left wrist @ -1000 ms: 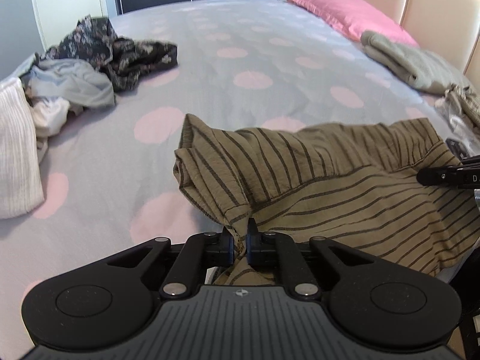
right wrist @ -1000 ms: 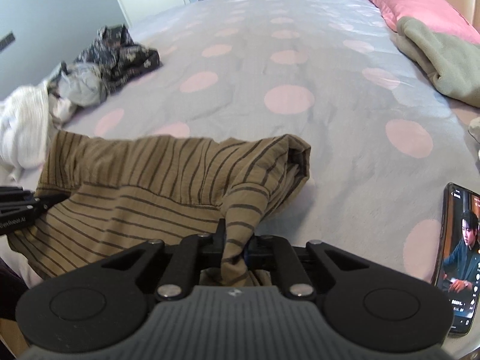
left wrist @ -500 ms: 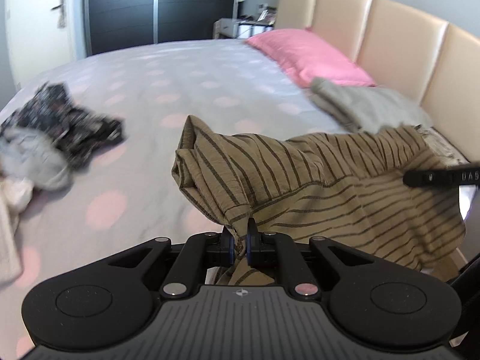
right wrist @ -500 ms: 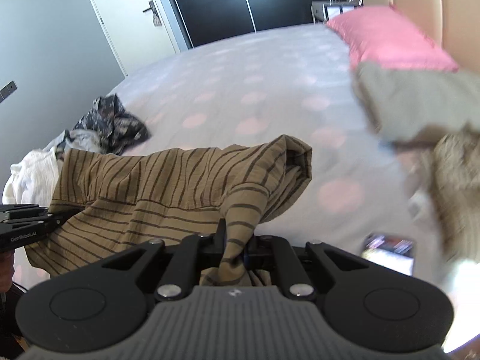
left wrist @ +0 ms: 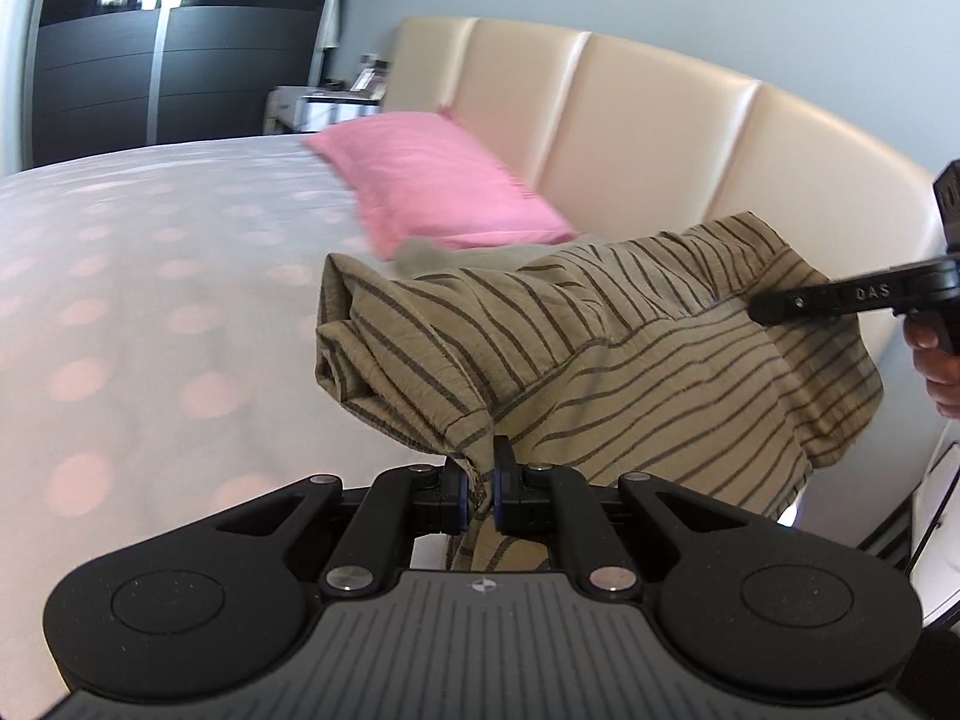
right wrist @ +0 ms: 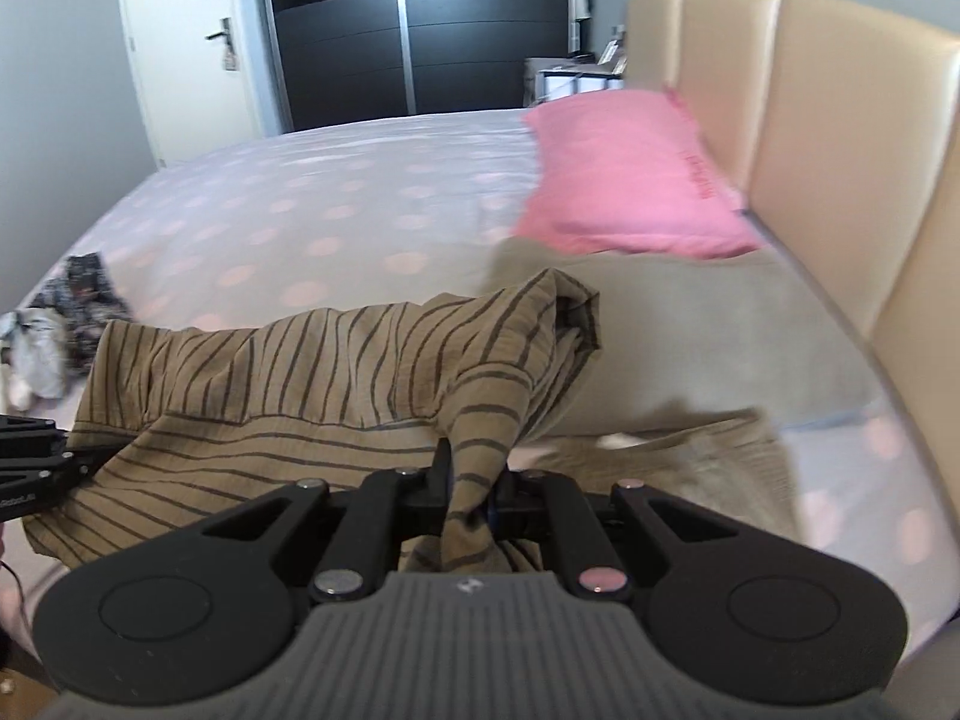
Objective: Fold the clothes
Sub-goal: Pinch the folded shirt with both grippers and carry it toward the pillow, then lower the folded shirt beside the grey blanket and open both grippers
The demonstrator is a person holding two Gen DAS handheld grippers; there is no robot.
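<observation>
An olive-brown shirt with dark stripes [left wrist: 630, 360] hangs in the air above the bed, stretched between both grippers. My left gripper [left wrist: 480, 480] is shut on one bunched corner of it. My right gripper [right wrist: 471, 492] is shut on another bunched corner of the striped shirt [right wrist: 312, 384]. In the left wrist view the right gripper's black body [left wrist: 858, 294] and a hand [left wrist: 939, 360] show at the right edge. In the right wrist view the left gripper's body [right wrist: 30, 456] shows at the left edge.
The bed has a grey sheet with pink dots [left wrist: 120, 276], a pink pillow [right wrist: 630, 180] and a padded cream headboard [left wrist: 660, 138]. A grey-green garment [right wrist: 690, 336] lies below the pillow. A pile of dark and pale clothes [right wrist: 60, 312] sits at the far left.
Both grippers have lifted the striped shirt off the bed and swung right toward the headboard. The phone and the clothes pile have left the left wrist view.
</observation>
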